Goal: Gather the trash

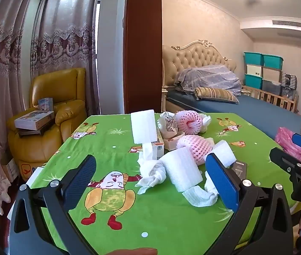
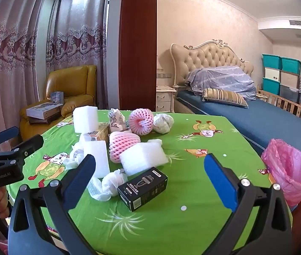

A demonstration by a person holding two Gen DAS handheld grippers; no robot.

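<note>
Trash lies heaped on a green cartoon tablecloth (image 1: 154,218) (image 2: 193,180): white foam rolls (image 1: 180,170) (image 2: 143,158), pink foam fruit nets (image 1: 193,148) (image 2: 139,122), crumpled tissues (image 1: 152,174) (image 2: 112,182), a black carton (image 2: 143,188) and a small cardboard box (image 1: 159,145). A pink bag-lined bin (image 2: 288,170) (image 1: 294,146) stands at the table's right edge. My left gripper (image 1: 150,180) hangs open just short of the tissues and foam roll, holding nothing. My right gripper (image 2: 150,176) is open too, with the black carton lying between its fingers but untouched.
A yellow leather armchair (image 1: 50,114) with boxes on it stands behind the table at left. A bed (image 2: 256,116) with blue sheet runs along the right, stacked storage bins (image 2: 282,74) behind it. A dark wooden post (image 1: 143,42) rises past the table's far edge.
</note>
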